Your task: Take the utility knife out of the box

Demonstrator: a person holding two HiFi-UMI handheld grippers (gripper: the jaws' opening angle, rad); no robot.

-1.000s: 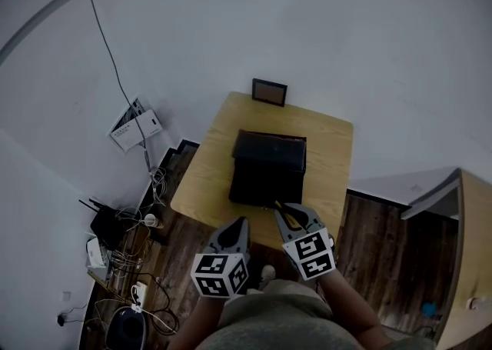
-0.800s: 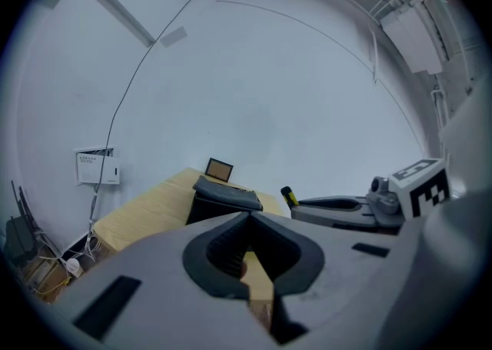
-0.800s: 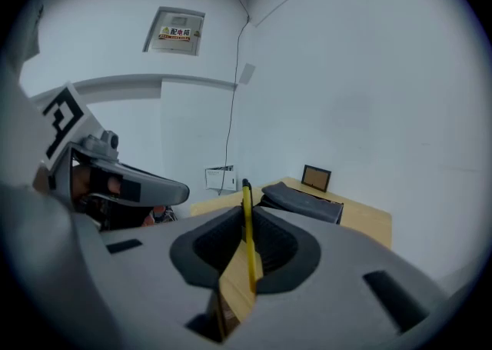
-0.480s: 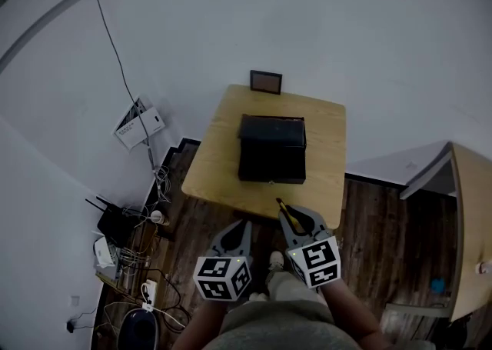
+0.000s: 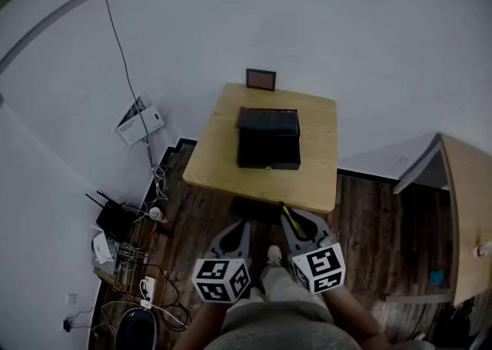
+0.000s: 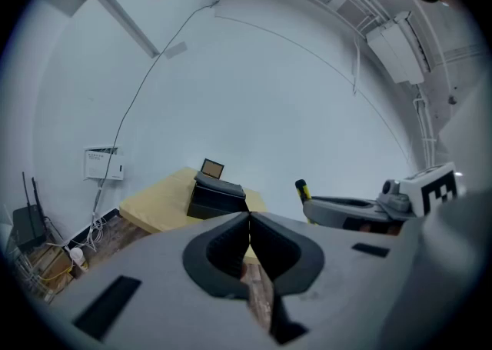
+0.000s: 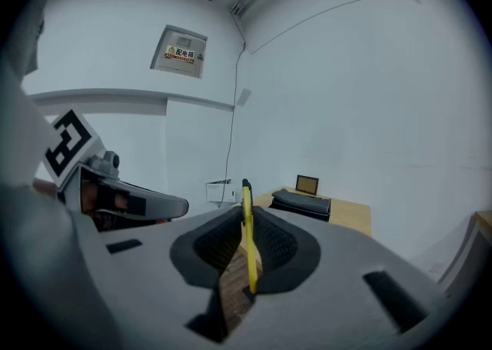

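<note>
— Now that the counter (image 5: 207, 168) looks smaller and farther off in the head view than a second ago, what has changed?
— Both tools have drawn back past its near edge and hang over the wooden floor (image 5: 369, 218). Right tool (image 5: 298, 223): jaws pinching the yellow utility knife (image 7: 246, 210) edge-on, its dark tip standing out beyond the pads. Left tool (image 6: 250, 221): jaws pressed together, nothing between them.
— And the black box (image 5: 267, 139)?
— It stays on the counter, in front of a small framed panel (image 5: 260, 78), well apart from the knife.
— What follows for the task?
— The knife is out of the box and clear of it, so the removal itself appears done. By this reading, the only step that may remain is to set the knife down somewhere.
</note>
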